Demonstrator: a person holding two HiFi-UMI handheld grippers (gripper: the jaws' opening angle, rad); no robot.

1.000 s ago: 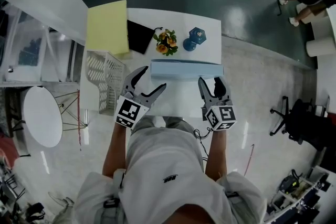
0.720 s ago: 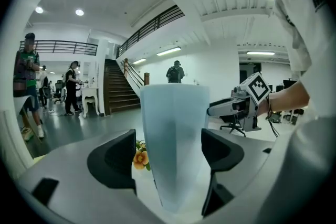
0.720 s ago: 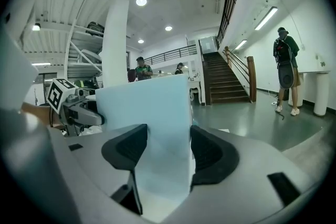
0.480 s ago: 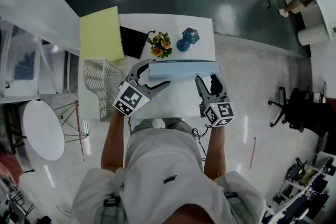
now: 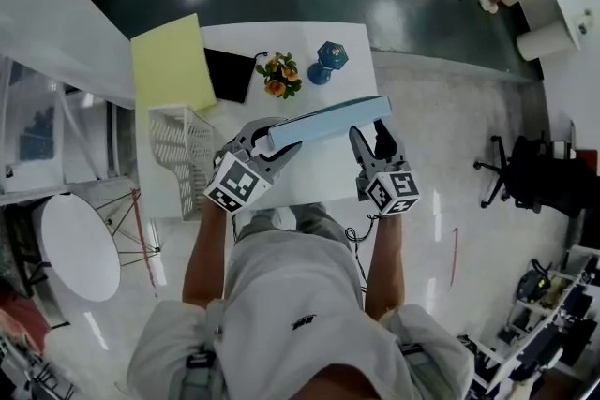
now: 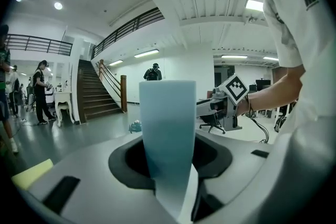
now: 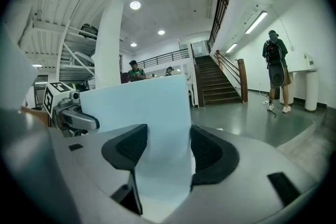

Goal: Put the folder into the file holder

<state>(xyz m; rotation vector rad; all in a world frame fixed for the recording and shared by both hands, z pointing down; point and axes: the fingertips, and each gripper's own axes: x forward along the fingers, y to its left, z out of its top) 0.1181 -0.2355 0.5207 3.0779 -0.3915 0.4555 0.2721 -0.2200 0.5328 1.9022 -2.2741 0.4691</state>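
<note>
Right now your left gripper (image 5: 275, 136) has its jaws closing on the left end of the light blue folder (image 5: 328, 121), which stands between them. Your right gripper (image 5: 369, 138) clamps the folder's other end, jaws pressed on both faces. You hold the folder on edge and slanted over the white tabletop (image 5: 319, 178), near the white mesh file holder (image 5: 180, 159) at your left.

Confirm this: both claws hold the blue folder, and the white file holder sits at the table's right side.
Not right. The white file holder sits at the left side of the table, as the head view shows. The rest stands: the left claw, its jaws closing, and the right claw both hold the blue folder.
</note>
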